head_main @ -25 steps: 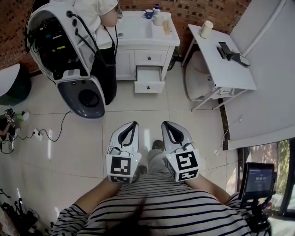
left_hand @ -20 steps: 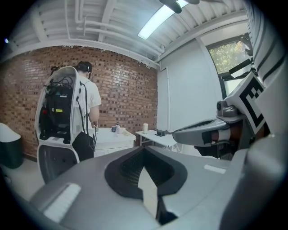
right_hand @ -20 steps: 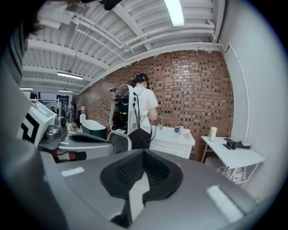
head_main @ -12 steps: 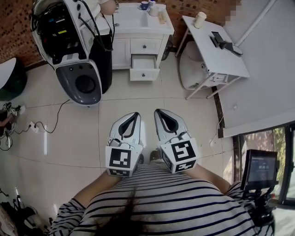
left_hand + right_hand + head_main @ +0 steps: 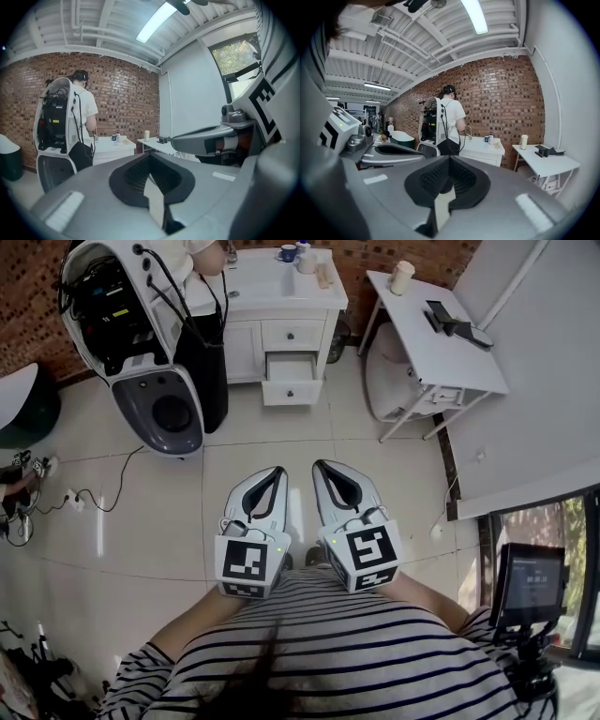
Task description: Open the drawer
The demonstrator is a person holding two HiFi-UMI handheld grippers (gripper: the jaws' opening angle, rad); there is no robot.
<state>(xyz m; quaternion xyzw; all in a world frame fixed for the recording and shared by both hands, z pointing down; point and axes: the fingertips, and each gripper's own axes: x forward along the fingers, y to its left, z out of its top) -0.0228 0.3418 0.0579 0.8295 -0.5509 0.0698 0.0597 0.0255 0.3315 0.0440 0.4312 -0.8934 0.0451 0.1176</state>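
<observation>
- A person stands at the left end of the white cabinet, with a big white machine shell beside them. That side of the cabinet is crowded, so I judge the approach has to come from the front.
- The left gripper is clenched, jaws together with nothing between them. It is held low over the floor tiles and points up the head view toward the cabinet.
- The drawers sit in one column at the cabinet's right half, well apart from both grippers across bare floor:
  - The upper drawer is flush with the cabinet front.
  - The lower drawer already stands pulled out toward the person, its inside showing.
  - Each front runs side to side, and each slides along the line the grippers point.
- The column falls between the two gripper tips, slightly closer to the left one's line — neither hand is clearly nearer. If the flush drawer is the one meant, I judge either could take its knob after a straight walk forward.
- The right gripper is also clenched on nothing, level with the left and just beside it.
- A white table stands to the right of the cabinet with a gap between them, and it bears a cup.
</observation>
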